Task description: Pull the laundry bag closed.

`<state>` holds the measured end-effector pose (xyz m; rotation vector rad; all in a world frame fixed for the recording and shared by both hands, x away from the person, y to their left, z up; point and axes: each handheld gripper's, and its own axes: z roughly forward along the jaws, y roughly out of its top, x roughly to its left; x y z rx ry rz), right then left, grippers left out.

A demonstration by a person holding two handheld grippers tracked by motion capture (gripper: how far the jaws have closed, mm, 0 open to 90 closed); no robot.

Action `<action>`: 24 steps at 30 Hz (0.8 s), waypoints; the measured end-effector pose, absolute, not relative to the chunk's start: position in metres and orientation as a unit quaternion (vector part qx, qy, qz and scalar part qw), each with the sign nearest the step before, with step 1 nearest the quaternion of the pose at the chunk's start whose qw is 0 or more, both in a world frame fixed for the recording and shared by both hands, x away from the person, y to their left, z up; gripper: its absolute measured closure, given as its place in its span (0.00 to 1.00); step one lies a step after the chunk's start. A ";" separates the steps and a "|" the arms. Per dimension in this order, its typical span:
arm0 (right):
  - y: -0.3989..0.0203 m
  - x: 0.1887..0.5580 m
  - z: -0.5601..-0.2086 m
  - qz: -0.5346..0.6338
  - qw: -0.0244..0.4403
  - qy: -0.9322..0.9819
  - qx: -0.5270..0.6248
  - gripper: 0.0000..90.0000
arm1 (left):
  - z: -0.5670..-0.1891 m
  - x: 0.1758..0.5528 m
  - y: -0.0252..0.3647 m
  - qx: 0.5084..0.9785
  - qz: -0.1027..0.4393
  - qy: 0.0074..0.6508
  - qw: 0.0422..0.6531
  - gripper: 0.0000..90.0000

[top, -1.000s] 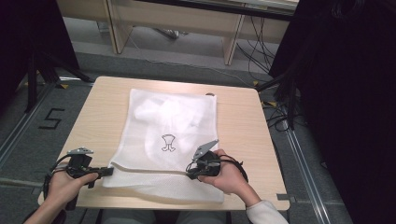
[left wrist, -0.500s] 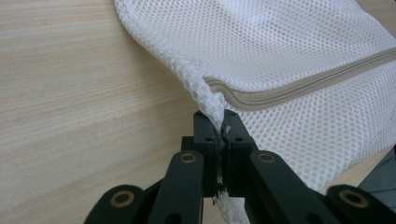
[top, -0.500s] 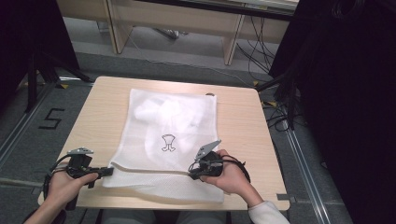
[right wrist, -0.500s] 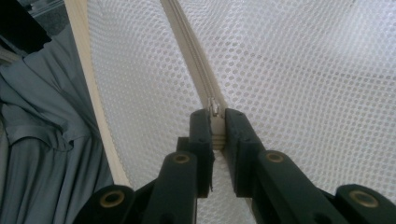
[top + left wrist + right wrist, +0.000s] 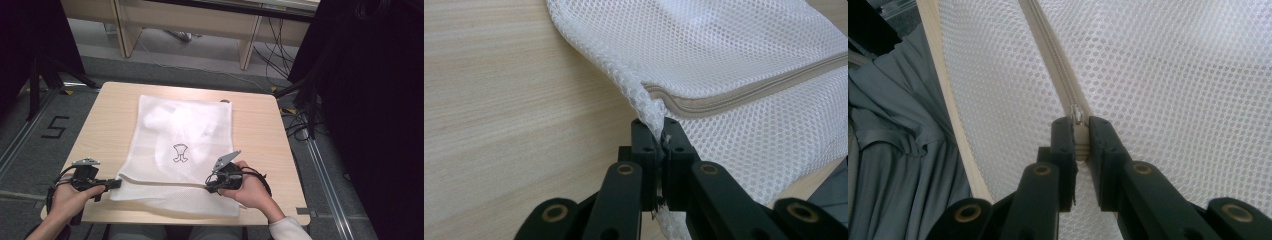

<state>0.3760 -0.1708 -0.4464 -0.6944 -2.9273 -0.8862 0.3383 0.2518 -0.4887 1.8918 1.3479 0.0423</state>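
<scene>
A white mesh laundry bag with a small black emblem lies flat on the wooden table. Its beige zipper runs along the near end. My left gripper is at the bag's near left corner and is shut on the corner's bunched mesh edge, seen between my left gripper jaws. My right gripper sits at the near right part of the bag. In the right gripper view my right gripper is shut on the zipper pull, with the zipper stretching away ahead.
The bag's near end reaches almost to the table's front edge. A person's grey garment hangs below that edge. Behind the table stand wooden desk legs with cables on the floor; dark curtains flank the right.
My right gripper has edged slightly to the right along the bag's near end. The left gripper and the bag's far part have stayed put.
</scene>
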 end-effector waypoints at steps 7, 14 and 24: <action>-0.174 0.376 -0.446 -0.284 0.005 -0.932 -0.224 0.92 | -0.488 0.338 0.253 0.753 0.020 0.527 0.394 0.96; -0.177 0.377 -0.446 -0.285 0.003 -0.934 -0.216 0.92 | -0.490 0.338 0.250 0.737 0.024 0.538 0.408 0.96; -0.183 0.377 -0.447 -0.286 0.004 -0.932 -0.224 0.92 | -0.489 0.338 0.251 0.742 0.017 0.536 0.402 0.96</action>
